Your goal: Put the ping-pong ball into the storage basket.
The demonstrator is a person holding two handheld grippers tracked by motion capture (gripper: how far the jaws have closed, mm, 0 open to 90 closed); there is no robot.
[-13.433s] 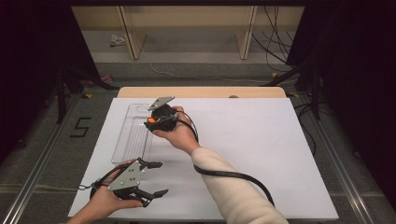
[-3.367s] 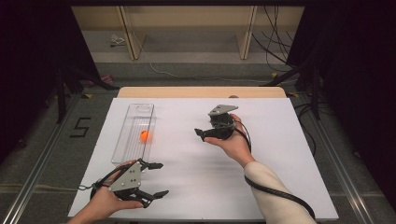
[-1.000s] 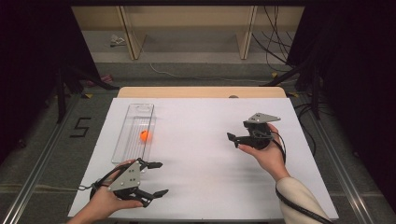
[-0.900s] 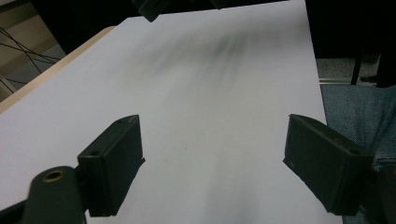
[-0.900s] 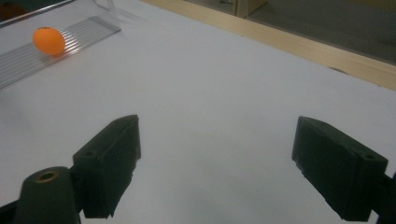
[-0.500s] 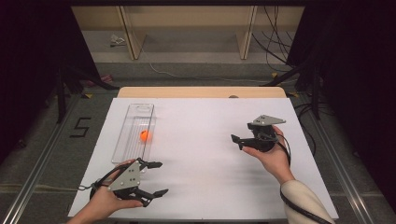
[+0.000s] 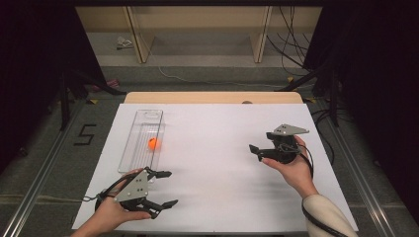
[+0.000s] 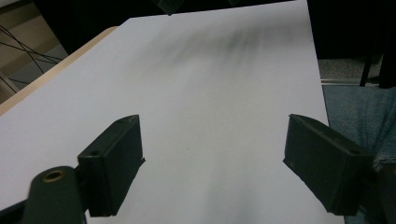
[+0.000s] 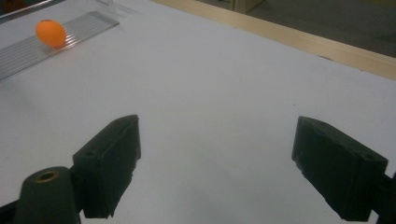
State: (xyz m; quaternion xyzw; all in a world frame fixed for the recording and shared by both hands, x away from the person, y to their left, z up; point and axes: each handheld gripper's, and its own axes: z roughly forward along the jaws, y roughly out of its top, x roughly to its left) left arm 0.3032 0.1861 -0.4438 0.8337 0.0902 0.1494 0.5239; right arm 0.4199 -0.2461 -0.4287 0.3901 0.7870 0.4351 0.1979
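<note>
An orange ball [image 7: 154,143] lies inside a clear plastic tray [image 7: 140,158] on the left side of the white table. My right gripper [image 7: 255,152] is held above the right half of the table, far from the tray, open with nothing between its jaws. The right gripper view looks past the open right gripper [image 9: 217,168] to the ball [image 9: 51,33] on the ribbed tray [image 9: 18,56] at the upper left. Near the front left edge my left gripper [image 7: 168,188] rests open and empty, just in front of the tray's near end. In its own view the left gripper [image 8: 215,172] stands over bare white table.
The white sheet [image 7: 217,148] covers the table, with a wooden strip [image 7: 212,97] along its far edge. Cables trail from both grippers. Beyond the table lie grey floor, shelf legs [image 7: 138,39] and loose cables [image 7: 296,29].
My right gripper left the tray, where the ball stayed, and moved rightward across the table; in the last second it drifted slightly right and nearer. The left gripper has not moved.
</note>
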